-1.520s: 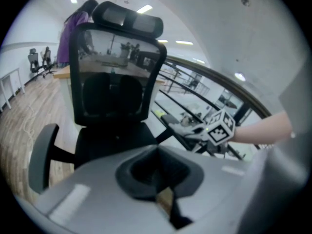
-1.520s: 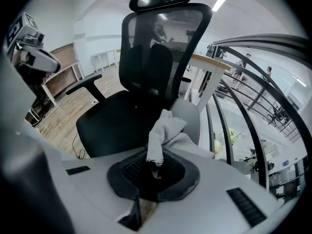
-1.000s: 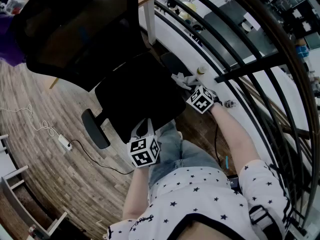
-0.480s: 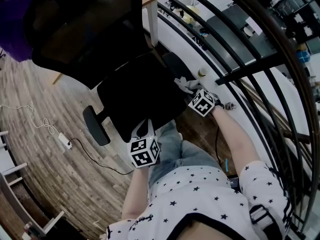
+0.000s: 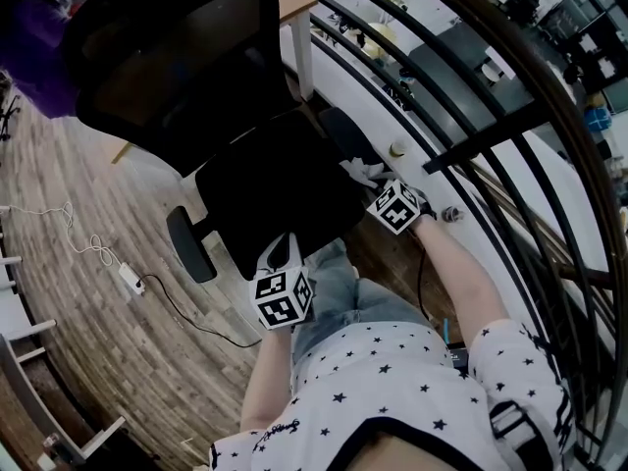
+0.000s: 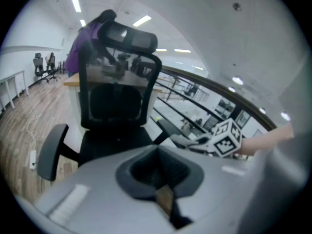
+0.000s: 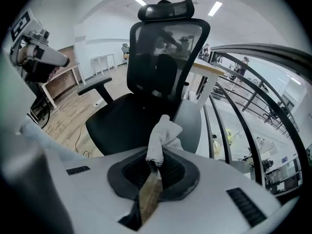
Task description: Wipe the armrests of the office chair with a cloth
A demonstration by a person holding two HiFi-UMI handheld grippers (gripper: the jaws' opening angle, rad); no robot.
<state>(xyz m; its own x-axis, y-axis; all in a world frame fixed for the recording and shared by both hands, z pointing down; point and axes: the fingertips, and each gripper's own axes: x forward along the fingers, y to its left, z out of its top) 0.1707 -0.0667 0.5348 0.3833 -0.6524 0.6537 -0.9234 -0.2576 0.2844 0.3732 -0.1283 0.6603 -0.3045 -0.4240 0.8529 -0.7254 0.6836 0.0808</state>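
head view: black office chair (image 5: pixel 275 189) fills the upper middle, its back toward eleven o'clock. the right gripper (image 5: pixel 381 189) reaches to the seat's three o'clock edge. there a pale cloth (image 5: pixel 361 172) sits bunched over the front end of the right armrest (image 5: pixel 343 130), probably so that fabric rather than tool meets the pad. the left gripper (image 5: pixel 280 258) hangs at the seat's six o'clock edge, apart from the work and seemingly parked out of the way. the left armrest (image 5: pixel 189 245) is at the seat's eight o'clock, well apart from the cloth. a railing (image 5: pixel 510 116) curves down the right side.

left gripper view: the left gripper (image 6: pixel 164 195) has its jaws pressed together with nothing between them. the chair (image 6: pixel 117 111) faces it, and the other tool's marker cube (image 6: pixel 226 138) is at three o'clock.

right gripper view: the right gripper (image 7: pixel 152 168) has its jaws clamped on the cloth (image 7: pixel 163 133), which stands up as a white tuft beyond the tips. the grey right armrest (image 7: pixel 191 123) lies just behind it at one o'clock. whether cloth and pad are touching is unclear. the left armrest (image 7: pixel 95 86) is at ten o'clock.
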